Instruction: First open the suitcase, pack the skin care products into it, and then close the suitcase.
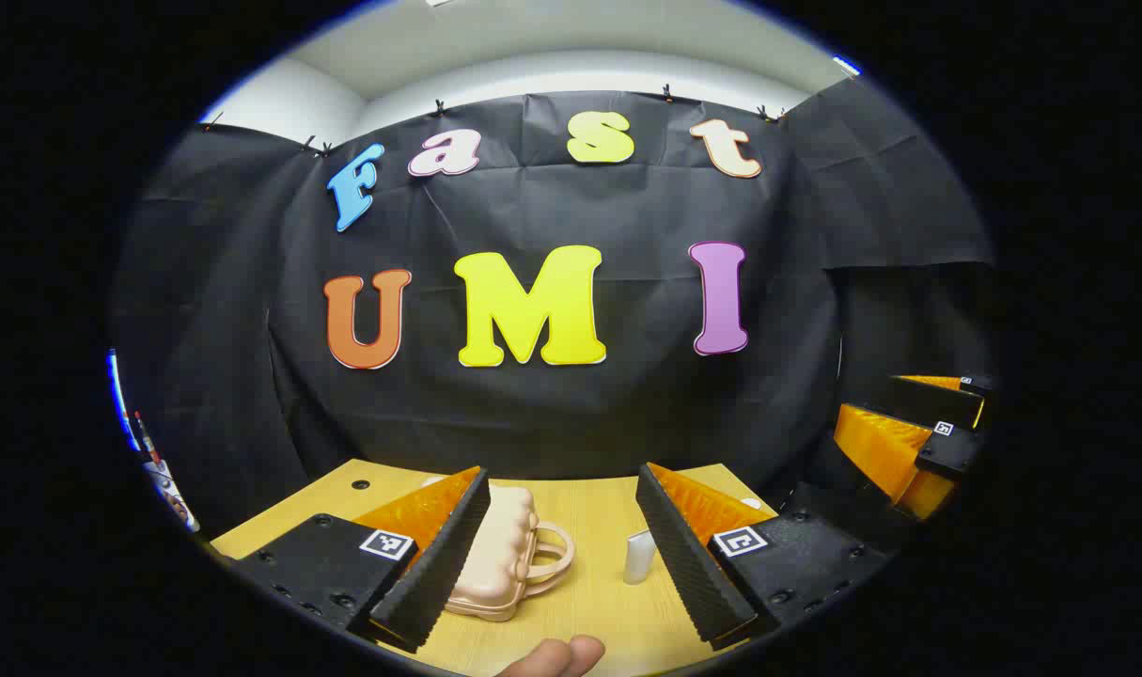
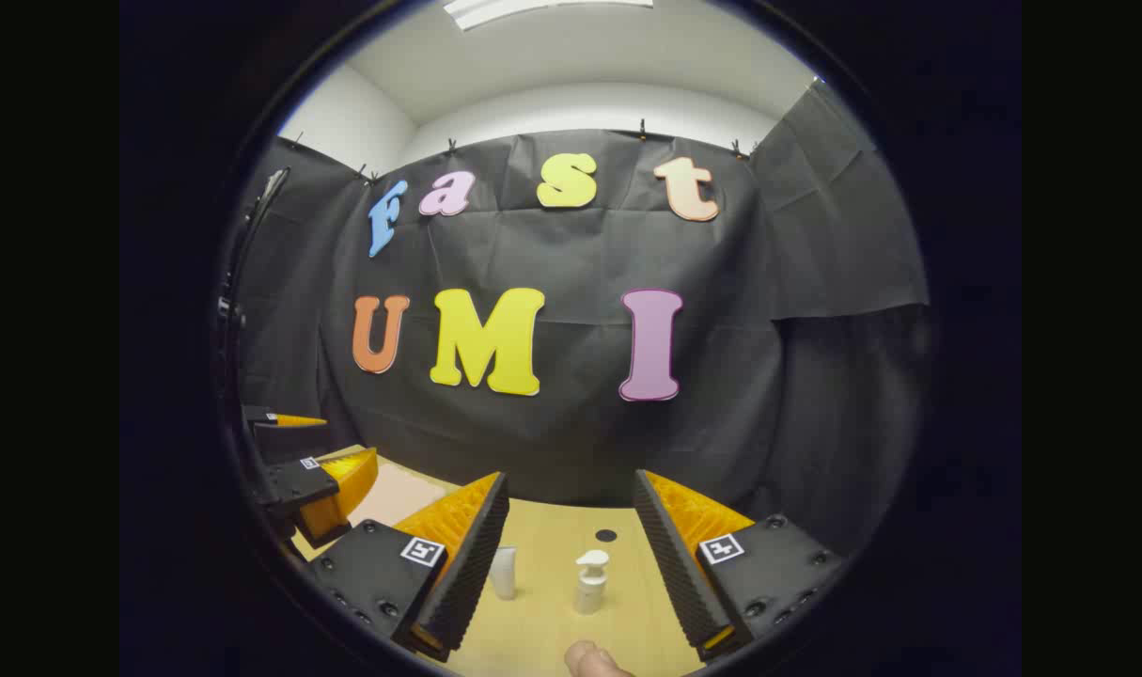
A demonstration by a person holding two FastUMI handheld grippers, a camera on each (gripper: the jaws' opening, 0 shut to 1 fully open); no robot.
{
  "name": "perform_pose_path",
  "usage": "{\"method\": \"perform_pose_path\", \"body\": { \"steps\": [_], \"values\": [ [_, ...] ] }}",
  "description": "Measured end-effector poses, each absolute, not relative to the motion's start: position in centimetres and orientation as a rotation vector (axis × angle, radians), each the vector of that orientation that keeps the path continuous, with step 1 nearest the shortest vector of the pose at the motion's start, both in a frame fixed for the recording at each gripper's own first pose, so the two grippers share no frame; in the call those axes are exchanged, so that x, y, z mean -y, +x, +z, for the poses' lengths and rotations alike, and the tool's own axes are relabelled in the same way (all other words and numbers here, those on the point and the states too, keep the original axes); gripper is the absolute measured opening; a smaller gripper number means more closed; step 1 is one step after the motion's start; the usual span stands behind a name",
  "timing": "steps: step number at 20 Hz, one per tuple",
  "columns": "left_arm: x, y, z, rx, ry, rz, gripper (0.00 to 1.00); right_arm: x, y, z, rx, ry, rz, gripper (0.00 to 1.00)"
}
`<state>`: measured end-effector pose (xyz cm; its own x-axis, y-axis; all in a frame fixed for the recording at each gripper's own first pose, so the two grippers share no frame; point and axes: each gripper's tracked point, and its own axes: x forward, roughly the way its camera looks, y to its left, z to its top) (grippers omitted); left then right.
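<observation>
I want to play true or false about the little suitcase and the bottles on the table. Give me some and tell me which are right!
1. The suitcase is shut. True.
2. The left gripper is squeezing the suitcase. False: its fingers are spread open and the suitcase just lies on the table.
3. A pump bottle stands upright on the table. True.
4. The pump bottle is already inside the suitcase. False: it stands out on the table, ahead of the right gripper.
5. The right gripper is holding a white tube. False: it is open and holds nothing.
</observation>
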<state>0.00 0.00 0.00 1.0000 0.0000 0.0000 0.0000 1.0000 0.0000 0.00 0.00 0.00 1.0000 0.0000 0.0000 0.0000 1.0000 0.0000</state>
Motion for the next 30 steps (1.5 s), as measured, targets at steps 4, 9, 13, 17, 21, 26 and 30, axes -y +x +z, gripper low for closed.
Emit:
{"method": "perform_pose_path", "body": {
  "steps": [4, 9, 13, 17, 21, 26, 30],
  "values": [
    [-0.3, -0.1, -0.6, -0.014, -0.025, -0.022, 1.0, -1.3, -0.3, 0.1, -0.013, -0.018, -0.002, 0.8],
    [-1.0, -0.3, -0.8, -0.015, -0.026, -0.023, 1.0, -2.0, -0.7, -0.1, -0.026, -0.041, 0.0, 0.8],
    [-1.4, -0.3, -1.3, -0.025, -0.028, -0.017, 1.0, -2.4, -0.8, -0.3, -0.032, -0.056, 0.009, 0.8],
    [-1.5, -0.1, -1.7, -0.036, -0.04, -0.009, 1.0, -2.7, -0.6, -0.4, -0.038, -0.068, 0.023, 0.8],
    [-1.6, 0.8, -2.0, -0.023, -0.023, -0.013, 1.0, -2.4, 0.1, -0.6, -0.043, -0.077, 0.02, 0.8],
    [-2.4, 5.3, -7.1, -0.057, 0.137, -0.021, 1.0, 1.9, 0.7, -1.8, -0.071, -0.077, -0.062, 0.78],
    [-1.4, 8.7, -13.8, -0.16, 0.264, -0.046, 1.0, 7.1, -0.2, -2.7, -0.087, -0.086, -0.167, 0.8]
  ]
}}
